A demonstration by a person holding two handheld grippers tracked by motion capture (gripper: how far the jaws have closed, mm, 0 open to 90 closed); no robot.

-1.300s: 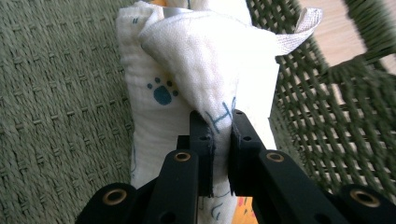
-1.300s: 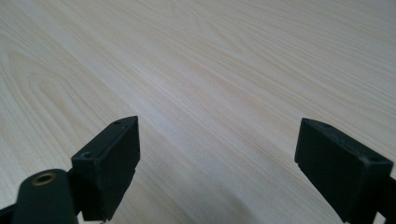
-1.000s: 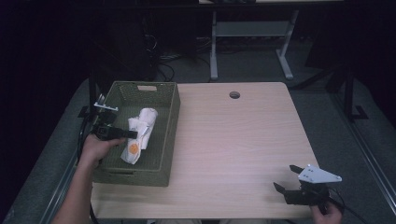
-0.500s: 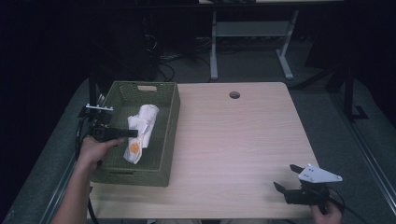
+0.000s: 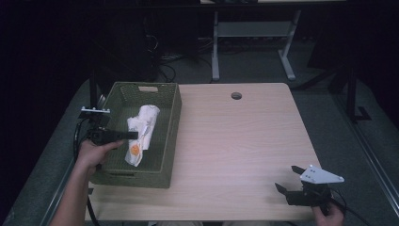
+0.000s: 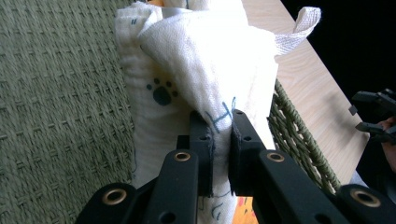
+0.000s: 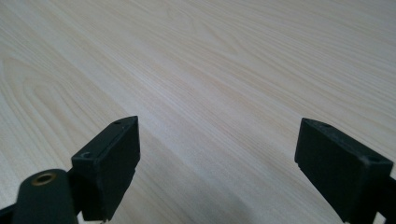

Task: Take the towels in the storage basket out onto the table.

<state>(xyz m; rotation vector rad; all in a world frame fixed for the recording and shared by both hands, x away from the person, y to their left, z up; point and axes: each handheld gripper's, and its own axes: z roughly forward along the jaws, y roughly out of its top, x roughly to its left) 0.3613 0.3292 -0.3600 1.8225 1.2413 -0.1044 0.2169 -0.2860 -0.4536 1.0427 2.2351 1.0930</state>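
A white cloth (image 5: 141,129) with printed paw marks and an orange patch lies bunched in the green woven basket (image 5: 167,141) at the table's left. My left gripper (image 5: 134,135) reaches in from the basket's left side and is shut on a fold of that cloth (image 6: 205,70); the left gripper (image 6: 222,122) pinches the fabric between its pads. My right gripper (image 5: 288,178) rests near the table's front right corner, jaws wide apart. In its own view the right gripper (image 7: 217,144) has only bare wood between its fingers.
The light wooden table (image 5: 244,141) has a round cable hole (image 5: 236,95) near its far edge. A metal table frame (image 5: 254,42) stands on the dark floor behind. The other hand's gripper (image 6: 376,114) appears far off at the right of the left gripper view.
The left hand has shifted slightly within the basket with the cloth pinched. The right gripper has stayed where it was.
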